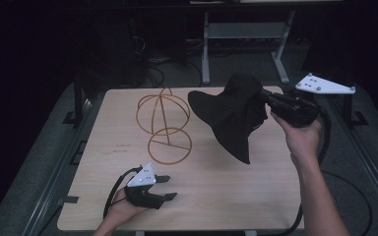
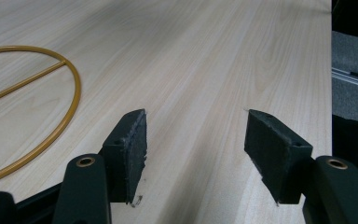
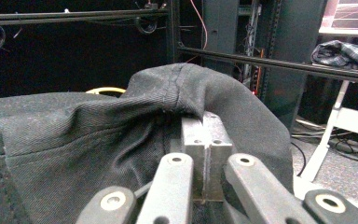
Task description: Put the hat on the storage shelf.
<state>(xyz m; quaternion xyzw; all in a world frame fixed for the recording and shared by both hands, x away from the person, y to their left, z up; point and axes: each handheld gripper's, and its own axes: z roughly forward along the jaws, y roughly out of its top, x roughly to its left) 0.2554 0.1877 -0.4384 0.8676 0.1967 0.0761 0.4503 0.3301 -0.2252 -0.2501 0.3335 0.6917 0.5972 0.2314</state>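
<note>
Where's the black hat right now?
In the high view the black hat hangs above the table's far right part, clamped in the right tongs, just right of the gold wire stand.

Bare table [image 1: 226, 196] lies open ahead of the left gripper [image 1: 170, 187] — only the gold wire stand [image 1: 163, 125] and the hanging black hat [image 1: 236, 113] block the far half.

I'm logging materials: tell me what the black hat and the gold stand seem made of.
Black hat: woven cloth, probably cotton twill, matte; ribbed weave and a stitched seam show in the right gripper view. Gold stand: thin rods and rings, likely painted metal wire, smooth with a slight sheen.
</note>
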